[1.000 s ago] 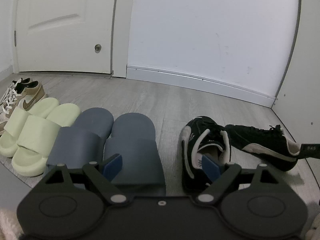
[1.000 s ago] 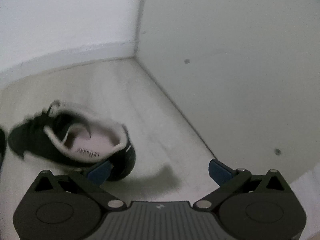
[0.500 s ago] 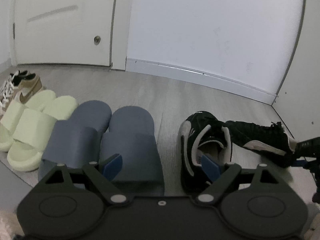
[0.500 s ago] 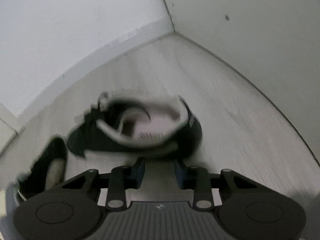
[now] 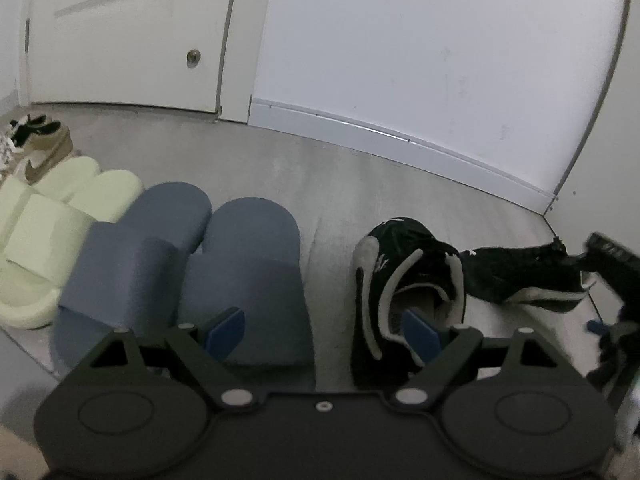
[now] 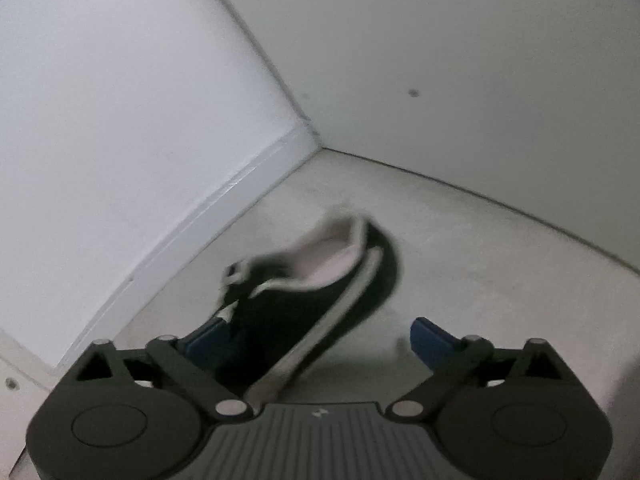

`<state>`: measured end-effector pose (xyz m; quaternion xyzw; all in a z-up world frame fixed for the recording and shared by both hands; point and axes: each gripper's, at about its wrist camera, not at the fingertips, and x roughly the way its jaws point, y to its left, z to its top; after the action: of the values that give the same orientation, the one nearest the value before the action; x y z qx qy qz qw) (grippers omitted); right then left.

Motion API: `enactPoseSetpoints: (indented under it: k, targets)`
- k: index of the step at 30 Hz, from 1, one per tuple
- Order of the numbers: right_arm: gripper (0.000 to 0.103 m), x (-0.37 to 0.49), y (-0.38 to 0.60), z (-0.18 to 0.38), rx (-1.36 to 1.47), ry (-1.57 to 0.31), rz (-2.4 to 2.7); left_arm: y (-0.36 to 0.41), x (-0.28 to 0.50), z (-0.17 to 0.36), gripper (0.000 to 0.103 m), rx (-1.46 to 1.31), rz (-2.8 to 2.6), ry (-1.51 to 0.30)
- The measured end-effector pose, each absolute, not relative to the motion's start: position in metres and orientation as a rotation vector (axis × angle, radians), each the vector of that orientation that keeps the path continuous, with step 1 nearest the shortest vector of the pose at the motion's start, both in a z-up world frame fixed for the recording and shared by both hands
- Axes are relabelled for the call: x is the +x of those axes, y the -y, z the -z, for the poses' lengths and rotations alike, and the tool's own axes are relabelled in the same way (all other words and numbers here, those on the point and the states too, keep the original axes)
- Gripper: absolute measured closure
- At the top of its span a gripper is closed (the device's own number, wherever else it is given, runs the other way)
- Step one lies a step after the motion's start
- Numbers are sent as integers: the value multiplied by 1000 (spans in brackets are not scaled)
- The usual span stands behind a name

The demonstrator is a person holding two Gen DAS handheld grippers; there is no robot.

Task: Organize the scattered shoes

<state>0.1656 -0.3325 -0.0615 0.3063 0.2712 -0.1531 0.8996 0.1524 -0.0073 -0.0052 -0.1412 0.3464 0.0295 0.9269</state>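
Observation:
A black sneaker with white trim (image 5: 404,280) stands on the grey floor, toe away from me. Its mate (image 5: 520,276) lies on its side just to the right. My left gripper (image 5: 322,328) is open over the gap between the blue slides and the standing sneaker, holding nothing. In the right wrist view the tipped sneaker (image 6: 320,292) is blurred and lies between the jaws of my right gripper (image 6: 318,338). Those jaws are opening. The left pad (image 6: 208,340) is against the shoe and the right pad (image 6: 428,336) is apart from it. The right gripper (image 5: 612,280) also shows at the left wrist view's right edge.
A row runs along the floor to the left: blue slides (image 5: 180,264), pale green slides (image 5: 48,220), and a tan and white sneaker (image 5: 44,152). Behind are a white door (image 5: 120,32) and a baseboard (image 5: 400,140). A white side panel (image 6: 480,80) meets the wall in the right corner.
The right jaws closed narrow half a second ago and now stand wide again. The wrist rolled, and the tipped sneaker now lies between them. The left gripper crept lower. The right gripper entered its view.

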Motion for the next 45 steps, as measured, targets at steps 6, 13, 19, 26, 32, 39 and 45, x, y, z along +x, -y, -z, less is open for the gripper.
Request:
enactPoseSetpoints:
  k: [6, 13, 19, 26, 32, 39, 45]
  targets:
    - [5, 201, 299, 81, 514, -640, 266, 17, 176, 19, 13, -267, -55, -693]
    - [1, 210, 281, 78, 272, -670, 352, 20, 175, 19, 13, -242, -29, -678]
    - [5, 193, 299, 60, 202, -701, 603, 17, 173, 17, 13, -270, -40, -667]
    - [4, 186, 326, 58, 598, -601, 488, 22, 174, 16, 13, -241, -19, -669]
    - [3, 208, 292, 61, 418, -621, 358, 18, 175, 16, 13, -258, -28, -671]
    - [2, 200, 301, 53, 303, -710, 554, 18, 173, 14, 13, -268, -30, -658]
    - [1, 171, 327, 52, 397, -652, 667, 23, 171, 13, 13, -246, -16, -651]
